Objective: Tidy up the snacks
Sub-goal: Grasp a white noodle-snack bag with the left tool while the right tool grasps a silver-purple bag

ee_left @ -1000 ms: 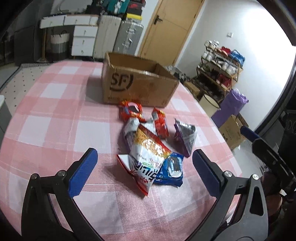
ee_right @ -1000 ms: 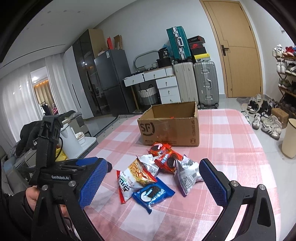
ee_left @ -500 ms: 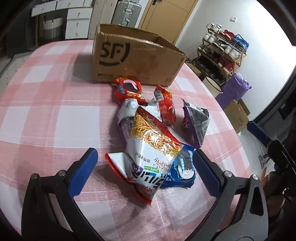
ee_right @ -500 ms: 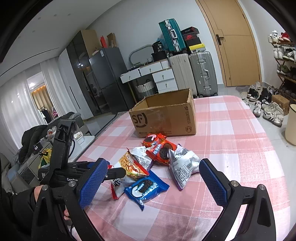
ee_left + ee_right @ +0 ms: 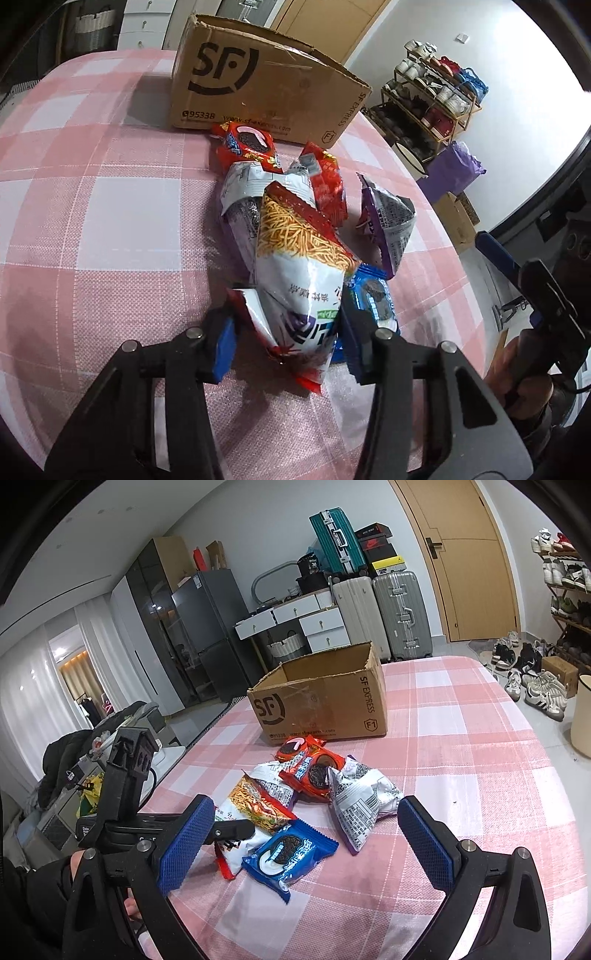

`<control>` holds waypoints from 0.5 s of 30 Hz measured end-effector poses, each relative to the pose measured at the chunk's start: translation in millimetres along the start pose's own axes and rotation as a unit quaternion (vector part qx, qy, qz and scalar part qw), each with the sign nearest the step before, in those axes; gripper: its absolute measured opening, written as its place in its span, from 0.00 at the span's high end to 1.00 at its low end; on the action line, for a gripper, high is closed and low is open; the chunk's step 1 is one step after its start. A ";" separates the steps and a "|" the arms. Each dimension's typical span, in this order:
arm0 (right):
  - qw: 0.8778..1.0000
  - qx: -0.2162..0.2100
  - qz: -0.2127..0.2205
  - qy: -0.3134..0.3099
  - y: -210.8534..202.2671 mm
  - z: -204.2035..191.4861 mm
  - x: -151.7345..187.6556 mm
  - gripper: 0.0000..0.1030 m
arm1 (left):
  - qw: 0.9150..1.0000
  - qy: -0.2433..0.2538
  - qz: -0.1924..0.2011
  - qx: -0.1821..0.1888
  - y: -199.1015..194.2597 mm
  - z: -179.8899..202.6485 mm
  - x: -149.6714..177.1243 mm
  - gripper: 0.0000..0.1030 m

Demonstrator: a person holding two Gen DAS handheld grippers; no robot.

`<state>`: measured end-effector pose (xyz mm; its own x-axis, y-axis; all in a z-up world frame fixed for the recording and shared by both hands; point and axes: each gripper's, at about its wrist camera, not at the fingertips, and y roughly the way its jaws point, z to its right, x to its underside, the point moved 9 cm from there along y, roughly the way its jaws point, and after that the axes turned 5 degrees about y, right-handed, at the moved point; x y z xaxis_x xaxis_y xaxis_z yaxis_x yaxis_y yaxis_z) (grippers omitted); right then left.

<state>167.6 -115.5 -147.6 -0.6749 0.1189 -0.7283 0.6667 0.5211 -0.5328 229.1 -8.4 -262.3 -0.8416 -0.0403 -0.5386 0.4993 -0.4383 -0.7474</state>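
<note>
A pile of snack packets lies on the pink checked tablecloth (image 5: 92, 206) before an open SF cardboard box (image 5: 266, 88). My left gripper (image 5: 288, 339) is shut on the near end of the noodle-snack bag (image 5: 299, 266), which also shows in the right wrist view (image 5: 255, 808). A blue Oreo pack (image 5: 291, 853), red Oreo packs (image 5: 310, 768) and a silver-purple bag (image 5: 362, 794) lie around it. My right gripper (image 5: 303, 845) is open and empty, above the table's near edge, with the blue Oreo pack between its fingers' line of sight.
The box (image 5: 325, 701) stands open-topped behind the pile. Beyond the table are suitcases (image 5: 399, 613), white drawers (image 5: 295, 624), a door (image 5: 465, 554) and a shoe rack (image 5: 428, 99). The table edge drops off at the right.
My left gripper moved forward and down onto the pile and closed on the noodle-snack bag. My right gripper shifted slightly closer to the pile and stays open.
</note>
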 end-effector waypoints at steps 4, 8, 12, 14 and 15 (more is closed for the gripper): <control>1.000 0.000 0.001 0.000 0.5 -0.2 -0.4 0.02 | 1.000 0.000 0.001 -0.001 3.0 1.5 1.6 0.58; 1.000 0.001 0.003 0.000 0.2 -1.8 -1.1 0.02 | 1.000 0.003 0.002 -0.001 5.0 4.3 0.0 0.58; 1.000 0.001 0.006 -0.001 -2.9 -3.0 -2.5 0.02 | 1.000 0.004 0.011 -0.003 -1.1 3.4 2.3 0.58; 1.000 0.001 0.006 -0.002 -2.4 -3.1 -2.9 0.02 | 1.000 0.007 0.015 -0.004 -11.1 1.5 10.4 0.58; 1.000 0.001 0.007 -0.002 -3.8 -3.5 -2.1 0.02 | 1.000 0.009 0.016 -0.007 -11.3 2.2 8.8 0.58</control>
<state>165.3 -114.8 -142.5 -0.6646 0.1221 -0.7371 0.6765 0.5171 -0.5243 215.7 -5.8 -257.8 -0.8211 -0.0386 -0.5694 0.5296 -0.4235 -0.7350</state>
